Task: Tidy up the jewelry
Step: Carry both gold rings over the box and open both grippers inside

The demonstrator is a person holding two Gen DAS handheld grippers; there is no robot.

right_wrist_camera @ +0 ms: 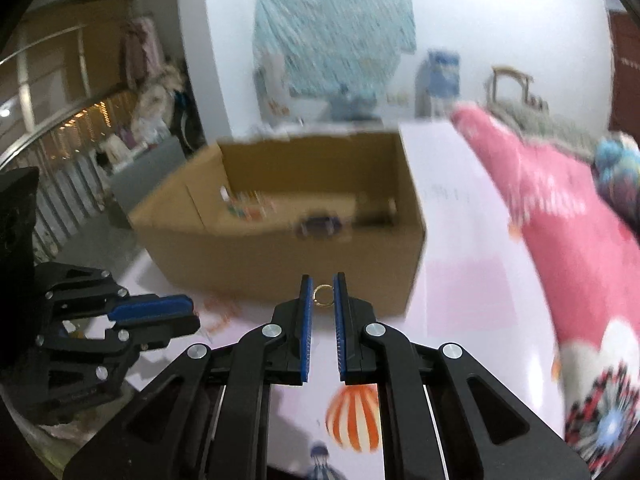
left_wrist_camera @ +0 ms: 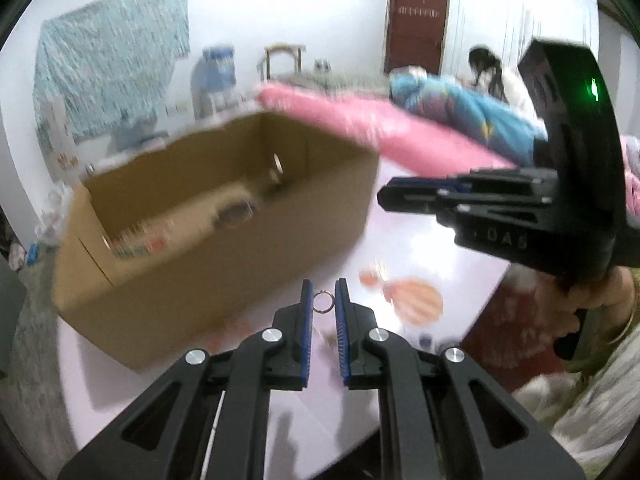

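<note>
**Two rings pinched in front of an open box**

The cardboard box (left_wrist_camera: 224,216) beyond both jaws stands open, with blurred small items on its floor. The left gripper (left_wrist_camera: 324,300) pinches a silver ring (left_wrist_camera: 323,302); the right gripper (right_wrist_camera: 323,294) pinches a gold ring (right_wrist_camera: 322,294). Bare tablecloth (right_wrist_camera: 464,292) lies right of the box. No writing is readable.

faint raised letters that look like "gas" mark the black body of the right tongs (left_wrist_camera: 382,196), seen from the left wrist camera. print on the packets in the cardboard box (left_wrist_camera: 224,216) is too blurred to read.
</note>
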